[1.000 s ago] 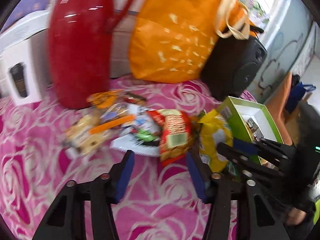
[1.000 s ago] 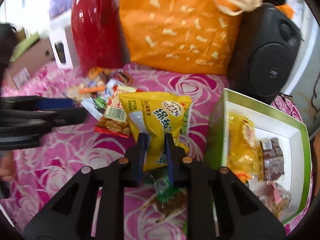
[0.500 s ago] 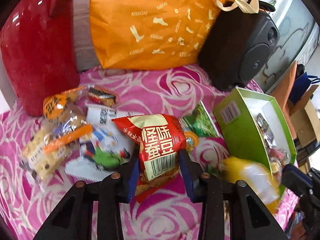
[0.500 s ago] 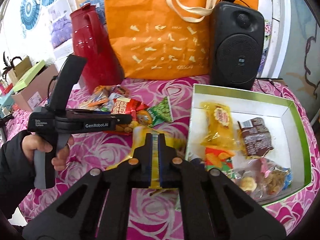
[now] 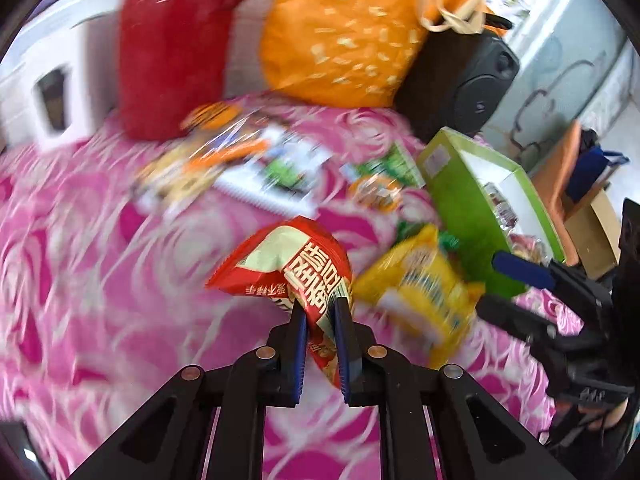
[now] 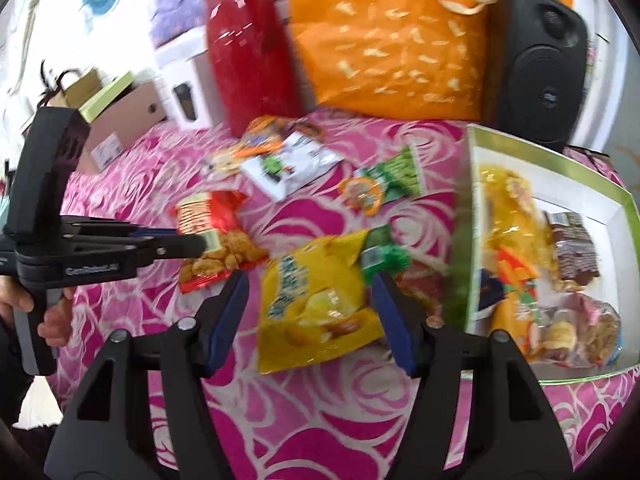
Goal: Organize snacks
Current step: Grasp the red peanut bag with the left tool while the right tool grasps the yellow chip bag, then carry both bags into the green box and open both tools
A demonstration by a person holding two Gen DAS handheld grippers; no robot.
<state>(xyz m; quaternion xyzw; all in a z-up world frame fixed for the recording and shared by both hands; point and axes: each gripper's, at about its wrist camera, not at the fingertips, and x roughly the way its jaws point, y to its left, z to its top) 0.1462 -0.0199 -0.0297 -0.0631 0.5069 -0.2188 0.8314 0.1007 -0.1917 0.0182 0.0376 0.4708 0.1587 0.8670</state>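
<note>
Left tongs (image 5: 320,312): clamped on the lower end of a red snack bag (image 5: 296,268), lifted above the pink rose-print tablecloth (image 5: 100,280). Bag printed with large white Chinese characters, partly legible, top edge crumpled; fried nuggets pictured on its lower half in the right wrist view (image 6: 216,236).

Right tongs (image 6: 310,284): spread wide, empty, one finger on each side of a yellow chip bag (image 6: 316,300) lying flat on the tablecloth just beside the left wall of the green-rimmed box (image 6: 560,160). Blue lettering on the yellow bag blurred, not readable. A green wrapper (image 6: 384,256) partly hidden under its upper right corner.

Box at the right edge of the table, holding a yellow packet (image 6: 508,208), a brown chocolate-type packet (image 6: 572,248) and clear bags of pastries (image 6: 580,328); labels illegible.

Loose snacks toward the rear: green pea packet (image 6: 396,174), white packet (image 6: 292,160), orange wrappers (image 6: 264,132); all motion-blurred.

Along the rear edge: red jug (image 6: 248,52), orange tote bag (image 6: 392,40), black speaker (image 6: 540,64). Tote print unreadable.

"GenRobot.AI" marked on the left tool body, faint. A hand (image 6: 52,320) on its grip, cut off at the frame.
</note>
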